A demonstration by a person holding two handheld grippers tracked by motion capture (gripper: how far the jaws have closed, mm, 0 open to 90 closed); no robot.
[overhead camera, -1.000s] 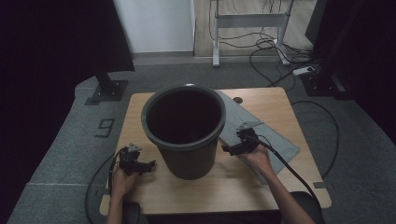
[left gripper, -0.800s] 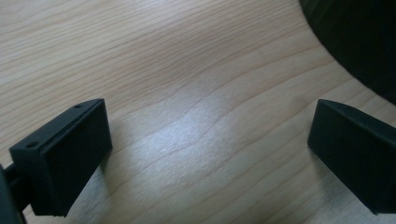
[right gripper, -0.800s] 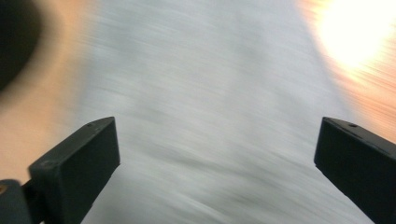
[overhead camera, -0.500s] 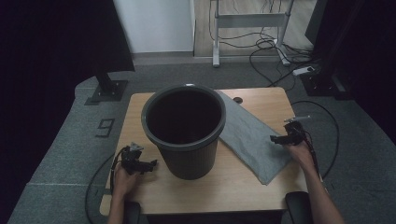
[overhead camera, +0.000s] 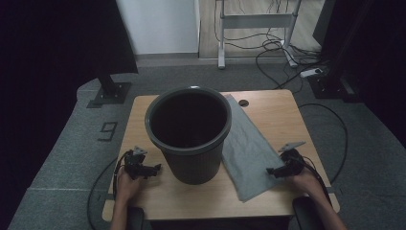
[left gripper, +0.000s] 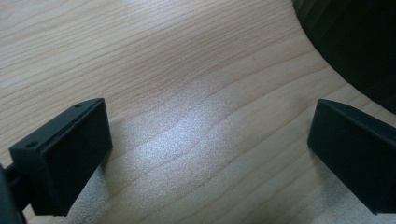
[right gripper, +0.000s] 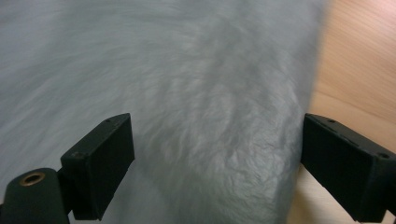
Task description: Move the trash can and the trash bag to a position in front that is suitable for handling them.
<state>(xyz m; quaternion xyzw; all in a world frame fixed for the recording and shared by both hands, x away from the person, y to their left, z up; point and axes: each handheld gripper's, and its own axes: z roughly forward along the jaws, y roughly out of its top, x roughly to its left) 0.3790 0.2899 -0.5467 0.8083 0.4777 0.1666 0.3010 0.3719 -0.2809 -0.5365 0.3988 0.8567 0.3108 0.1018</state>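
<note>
A dark grey bucket (overhead camera: 189,134) stands upright in the middle of the wooden table (overhead camera: 277,110). A grey cloth (overhead camera: 246,153) lies flat to its right, running from the back of the bucket to the front edge. My left gripper (overhead camera: 155,169) rests at the bucket's front left, open over bare wood (left gripper: 205,154), with the bucket wall (left gripper: 355,42) just ahead. My right gripper (overhead camera: 272,171) hovers at the cloth's front right edge. Its jaws (right gripper: 215,163) have just been closing a little but stand open. The cloth (right gripper: 187,84) lies beneath them, and neither pad presses on it.
A small round hole (overhead camera: 243,102) sits in the table's back edge by the cloth. On the floor behind are a metal desk frame (overhead camera: 222,43), cables with a power strip (overhead camera: 311,73), and a stand's base (overhead camera: 109,91) at left.
My right gripper left the bucket's right side, swung out to the table's right edge, then came back toward the cloth's front right corner. The left gripper stayed put.
</note>
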